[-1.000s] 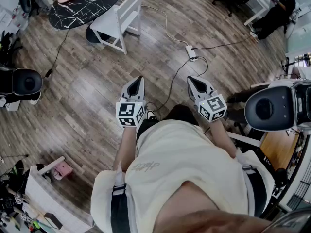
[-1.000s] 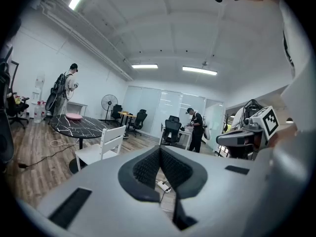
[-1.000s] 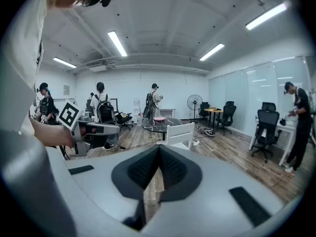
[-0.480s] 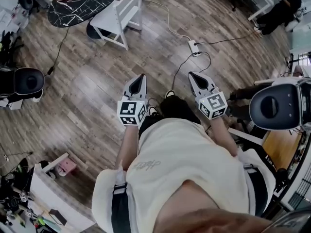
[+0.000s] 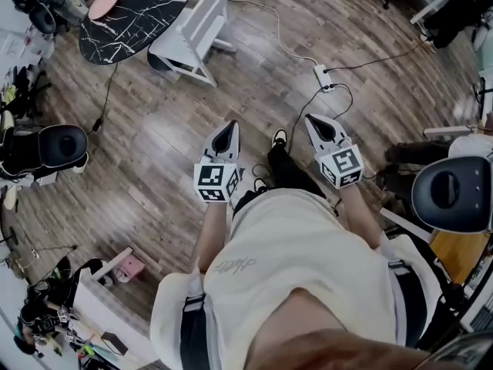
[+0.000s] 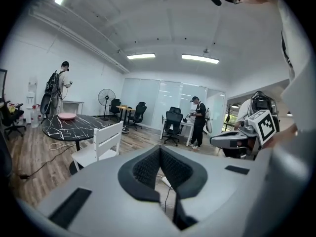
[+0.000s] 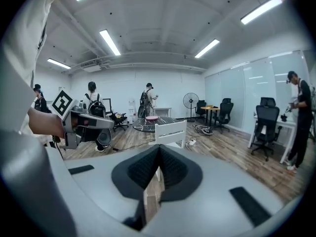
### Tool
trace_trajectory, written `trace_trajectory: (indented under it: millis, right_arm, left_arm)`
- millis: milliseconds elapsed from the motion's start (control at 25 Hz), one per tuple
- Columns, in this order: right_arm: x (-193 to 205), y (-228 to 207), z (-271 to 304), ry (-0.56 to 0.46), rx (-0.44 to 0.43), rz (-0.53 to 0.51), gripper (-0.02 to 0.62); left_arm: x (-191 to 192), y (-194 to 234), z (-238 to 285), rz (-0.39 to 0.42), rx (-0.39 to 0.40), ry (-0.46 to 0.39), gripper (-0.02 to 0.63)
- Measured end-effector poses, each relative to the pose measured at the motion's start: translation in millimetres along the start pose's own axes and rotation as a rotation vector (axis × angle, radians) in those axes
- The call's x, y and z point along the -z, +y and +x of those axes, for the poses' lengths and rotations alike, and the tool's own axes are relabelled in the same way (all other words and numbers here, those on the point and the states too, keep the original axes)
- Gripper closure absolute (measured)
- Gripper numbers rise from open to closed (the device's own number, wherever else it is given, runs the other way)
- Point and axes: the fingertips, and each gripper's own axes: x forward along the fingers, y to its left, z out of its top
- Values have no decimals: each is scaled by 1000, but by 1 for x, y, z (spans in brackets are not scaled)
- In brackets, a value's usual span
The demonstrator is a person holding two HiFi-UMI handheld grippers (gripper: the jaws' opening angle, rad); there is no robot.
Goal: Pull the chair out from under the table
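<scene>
Left gripper [image 5: 229, 127] and right gripper [image 5: 315, 120] have moved forward, well apart from the chair [image 5: 189, 35] at the table [image 5: 137, 10], jaws closed, empty.

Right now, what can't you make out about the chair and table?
- Head view: table-side legs of the white chair, hidden by its seat and the black tabletop.
- Left gripper view: the chair's feet, behind the body of the left gripper.
- Right gripper view: most of the chair's legs, behind the body of the right gripper.
- Pink round item on the table: too small to identify.
</scene>
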Motion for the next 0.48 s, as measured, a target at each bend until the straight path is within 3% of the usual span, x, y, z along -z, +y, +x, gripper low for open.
trace_trajectory:
  millis: [280, 480]
  right_arm:
    - [-37, -65, 60, -74, -34, -7, 595]
    - [-43, -121, 92, -92, -40, 61, 595]
  left_arm:
    - [-39, 25, 88, 26, -25, -5, 589]
    - [-63, 28, 142, 67, -20, 30, 589]
